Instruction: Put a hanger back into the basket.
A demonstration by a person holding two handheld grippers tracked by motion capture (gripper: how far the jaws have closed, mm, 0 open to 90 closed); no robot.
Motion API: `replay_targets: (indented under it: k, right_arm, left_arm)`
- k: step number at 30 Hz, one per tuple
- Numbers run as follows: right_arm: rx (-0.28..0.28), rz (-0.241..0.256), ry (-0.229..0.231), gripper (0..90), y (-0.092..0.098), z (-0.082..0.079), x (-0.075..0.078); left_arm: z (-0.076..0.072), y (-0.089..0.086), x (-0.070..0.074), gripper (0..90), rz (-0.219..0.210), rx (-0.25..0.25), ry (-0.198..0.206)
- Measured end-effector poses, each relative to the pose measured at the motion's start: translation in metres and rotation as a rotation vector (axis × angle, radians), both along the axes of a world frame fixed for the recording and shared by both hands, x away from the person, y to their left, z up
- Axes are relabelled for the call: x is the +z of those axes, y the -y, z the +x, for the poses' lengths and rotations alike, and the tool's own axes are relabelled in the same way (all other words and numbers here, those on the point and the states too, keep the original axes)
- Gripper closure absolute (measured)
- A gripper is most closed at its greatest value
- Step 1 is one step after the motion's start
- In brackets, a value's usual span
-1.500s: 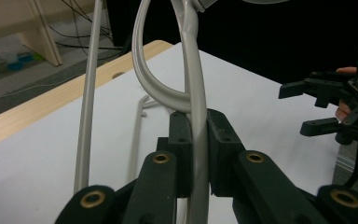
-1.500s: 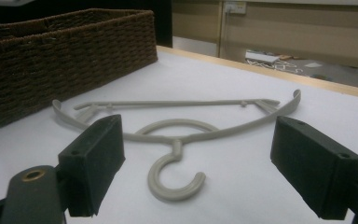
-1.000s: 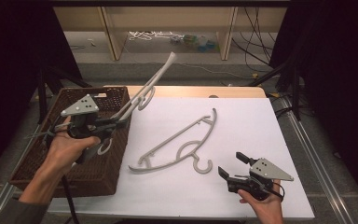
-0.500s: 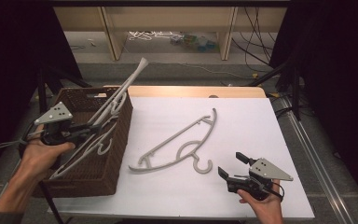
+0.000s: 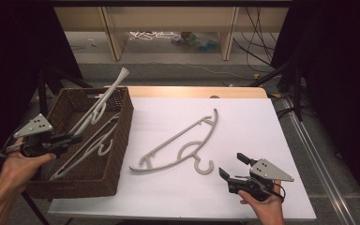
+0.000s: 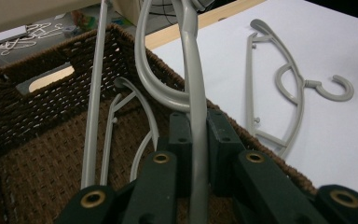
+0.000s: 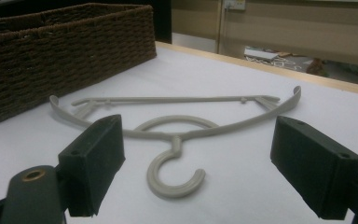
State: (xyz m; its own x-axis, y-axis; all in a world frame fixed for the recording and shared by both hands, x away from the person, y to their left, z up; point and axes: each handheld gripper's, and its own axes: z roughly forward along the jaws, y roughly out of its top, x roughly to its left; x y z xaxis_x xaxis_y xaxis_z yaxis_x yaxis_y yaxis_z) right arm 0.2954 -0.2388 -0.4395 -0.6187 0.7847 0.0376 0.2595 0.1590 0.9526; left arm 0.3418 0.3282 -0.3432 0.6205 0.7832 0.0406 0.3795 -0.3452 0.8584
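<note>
At the top of the frame, a wooden shelf [image 5: 168, 28] stands on the grey floor [image 5: 178, 72], with dark sides.

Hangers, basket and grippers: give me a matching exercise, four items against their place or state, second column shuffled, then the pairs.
Column one:
1. left gripper
2. right gripper
3. hanger on the table
4. wicker basket

Column two:
A. lies flat on the white tabletop, hook toward the person
B. jaws open, holding nothing
C. stands at the table's left edge with hangers in it
D. jaws clamped on a grey hanger over the basket

Pairs: 1-D, 2-B, 3-A, 4-C
</note>
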Motion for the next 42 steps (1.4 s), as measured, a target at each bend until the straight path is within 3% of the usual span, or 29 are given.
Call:
replay_targets:
  k: [9,10,12,13,14,15,16,17,18,19,22,23,27,28,29,30,31,33,37,38,39,41,42]
  right_arm:
    - [0.007,0.007,-0.01,18.3,0.0,0.001,-0.001]
    - [0.002,0.001,-0.007,18.3,0.001,0.001,-0.001]
    - [0.0,0.0,-0.007,18.3,0.001,0.002,-0.001]
    - [0.0,-0.002,-0.006,18.3,0.001,0.001,-0.001]
    - [-0.001,-0.004,-0.007,18.3,0.001,0.001,-0.001]
    - [-0.003,-0.004,-0.007,18.3,0.001,0.001,-0.001]
    - [0.003,0.003,-0.007,18.3,0.0,0.001,-0.001]
    - [0.007,0.009,-0.01,18.3,0.0,0.002,-0.001]
    - [0.002,0.007,-0.008,18.2,0.0,0.002,-0.001]
    - [0.0,-0.003,-0.009,18.3,0.0,0.001,-0.001]
    - [0.0,-0.002,-0.007,18.3,0.0,0.001,-0.001]
    - [0.0,-0.002,-0.006,18.3,0.0,0.002,-0.001]
    - [-0.002,-0.005,-0.012,18.3,0.001,0.002,-0.001]
    - [0.0,-0.006,-0.013,18.3,0.001,0.001,-0.001]
    - [-0.001,0.0,-0.009,18.3,0.0,0.002,-0.002]
    - [-0.003,-0.002,-0.012,18.3,0.0,0.002,-0.002]
    - [0.001,-0.004,-0.012,18.3,0.001,0.002,-0.001]
    - [-0.001,0.003,-0.014,18.3,0.0,0.002,-0.001]
    - [-0.005,0.0,-0.005,18.3,0.0,0.002,-0.002]
    - [-0.005,0.0,-0.006,18.3,0.0,0.002,-0.002]
    - [0.008,0.001,-0.013,18.3,0.0,0.002,-0.002]
    - [0.01,0.003,-0.014,18.3,0.0,0.002,-0.002]
    - [-0.002,-0.007,-0.011,18.3,0.0,0.002,-0.001]
  left_arm:
    - [-0.002,-0.012,-0.009,81.8,0.044,-0.005,0.0]
    - [-0.004,-0.014,-0.009,81.7,0.064,0.001,-0.015]
    - [-0.004,-0.014,-0.012,81.7,0.06,-0.013,-0.023]
    - [-0.004,-0.018,-0.011,81.7,0.121,-0.032,-0.039]
    - [-0.004,-0.014,-0.015,81.7,0.071,-0.003,-0.033]
    - [-0.004,-0.018,-0.014,81.7,0.133,-0.035,-0.044]
    - [-0.004,-0.017,-0.018,81.8,0.097,-0.024,-0.026]
    - [-0.003,-0.018,-0.017,81.8,0.119,-0.042,-0.03]
    - [-0.003,-0.017,-0.018,81.8,0.099,-0.032,-0.043]
    - [-0.003,-0.02,-0.016,81.8,0.145,-0.044,-0.047]
    - [-0.002,-0.019,-0.019,81.7,0.137,-0.051,-0.052]
    - [-0.002,-0.02,-0.019,81.7,0.161,-0.049,-0.056]
    - [0.001,-0.024,-0.025,81.7,0.178,-0.058,-0.067]
    - [0.001,-0.022,-0.029,81.7,0.132,-0.03,-0.05]
    - [0.001,-0.024,-0.028,81.7,0.165,-0.036,-0.067]
    - [0.002,-0.026,-0.028,81.7,0.166,-0.045,-0.077]
    - [0.003,-0.026,-0.031,81.7,0.156,-0.04,-0.05]
    - [0.003,-0.027,-0.033,81.7,0.134,-0.034,-0.058]
    - [0.007,-0.03,-0.036,81.7,0.16,-0.03,-0.08]
    - [0.006,-0.026,-0.041,81.7,0.114,0.0,-0.089]
    - [0.007,-0.026,-0.041,81.7,0.125,-0.003,-0.095]
    - [0.01,-0.03,-0.039,81.6,0.218,-0.054,-0.129]
    - [0.01,-0.028,-0.041,81.6,0.203,-0.039,-0.135]
